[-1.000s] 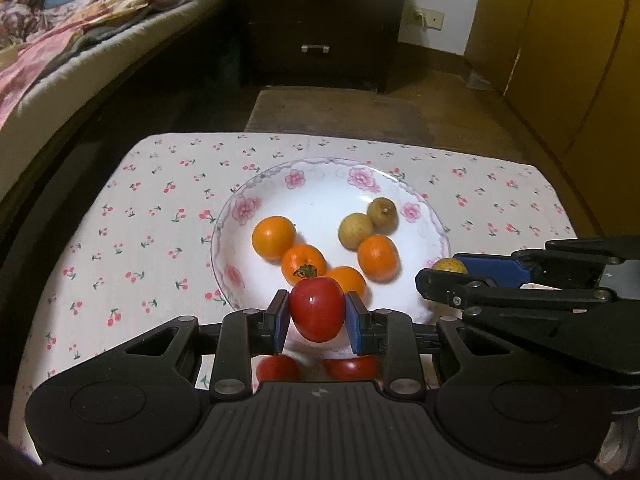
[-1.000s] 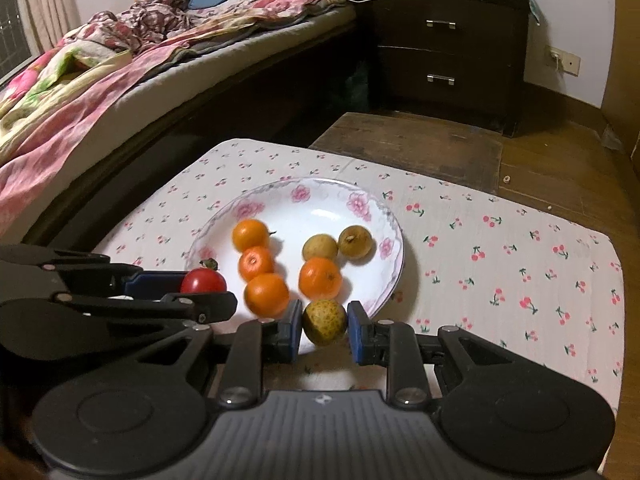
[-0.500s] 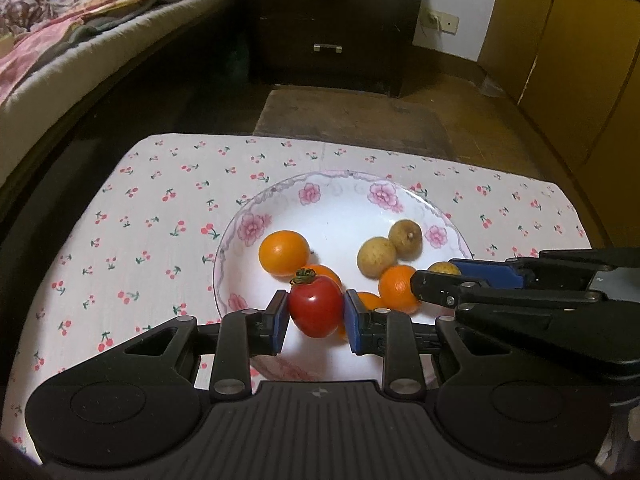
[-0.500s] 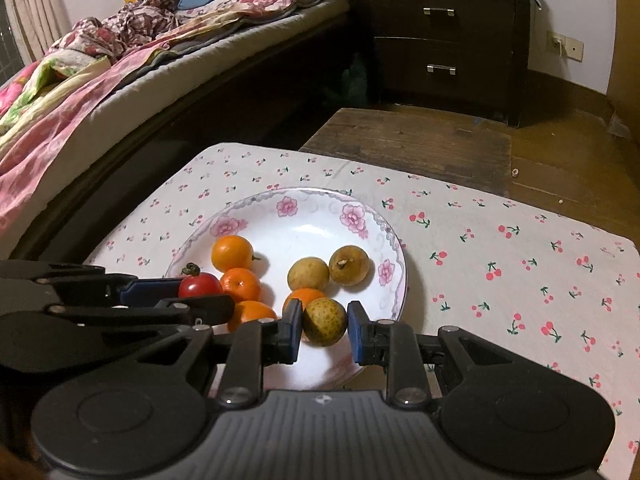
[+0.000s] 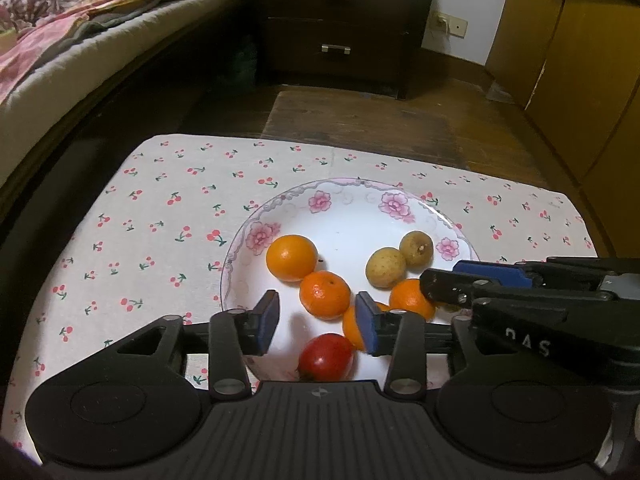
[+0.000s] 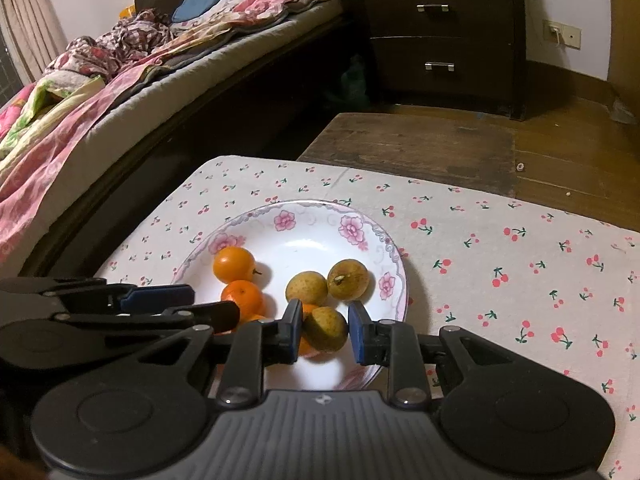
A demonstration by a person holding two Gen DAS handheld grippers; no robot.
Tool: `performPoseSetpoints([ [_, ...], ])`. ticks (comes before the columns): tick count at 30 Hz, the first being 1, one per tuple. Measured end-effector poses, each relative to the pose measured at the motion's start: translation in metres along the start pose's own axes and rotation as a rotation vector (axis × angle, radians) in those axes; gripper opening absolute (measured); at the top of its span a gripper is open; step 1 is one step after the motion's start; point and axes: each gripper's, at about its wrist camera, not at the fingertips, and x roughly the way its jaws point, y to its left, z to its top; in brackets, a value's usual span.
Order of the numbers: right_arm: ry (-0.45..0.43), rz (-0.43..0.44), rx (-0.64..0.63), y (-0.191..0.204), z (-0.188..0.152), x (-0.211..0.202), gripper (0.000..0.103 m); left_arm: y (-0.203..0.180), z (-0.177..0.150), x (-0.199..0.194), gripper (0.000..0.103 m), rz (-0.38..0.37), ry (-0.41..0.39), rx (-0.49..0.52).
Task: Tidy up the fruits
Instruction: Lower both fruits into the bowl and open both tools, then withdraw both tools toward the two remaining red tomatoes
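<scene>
Cherry-print cloth (image 5: 168,216) carries the floral plate (image 5: 352,192), already holding oranges and longans. My left gripper (image 5: 318,322) has just been opening, its pads clear of the tomato (image 5: 326,356) below; my right gripper (image 6: 323,330) pinches one longan (image 6: 325,328) over the plate, unreleased.

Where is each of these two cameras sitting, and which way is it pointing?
Left wrist view: sits on the left hand-held gripper, looking down at the plate; its open jaws stand above the tomato.
Right wrist view: sits on the right hand-held gripper, facing the same plate, with a brownish fruit between its jaws.
Shared: plate, oranges, cherry-print cloth, dresser, and each other's gripper.
</scene>
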Motion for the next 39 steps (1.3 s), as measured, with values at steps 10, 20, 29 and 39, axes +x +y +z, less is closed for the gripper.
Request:
performPoseSetpoints([
  [10,-0.019,-0.006,0.009,-0.001,0.000,-0.005,0.032,0.001,0.001,-0.008,0.063,0.003,-0.026,0.003],
  [20,-0.052,-0.028,-0.049,0.009,0.000,-0.017,0.035,0.004,-0.001,-0.018,0.068,0.008,-0.049,0.004],
  [29,-0.077,-0.041,-0.115,0.023,-0.002,-0.029,0.037,0.009,-0.008,-0.032,0.071,0.008,-0.063,0.000],
  [39,-0.090,0.008,-0.163,0.042,-0.017,-0.058,0.038,0.030,-0.025,-0.050,0.072,0.004,-0.052,-0.025],
])
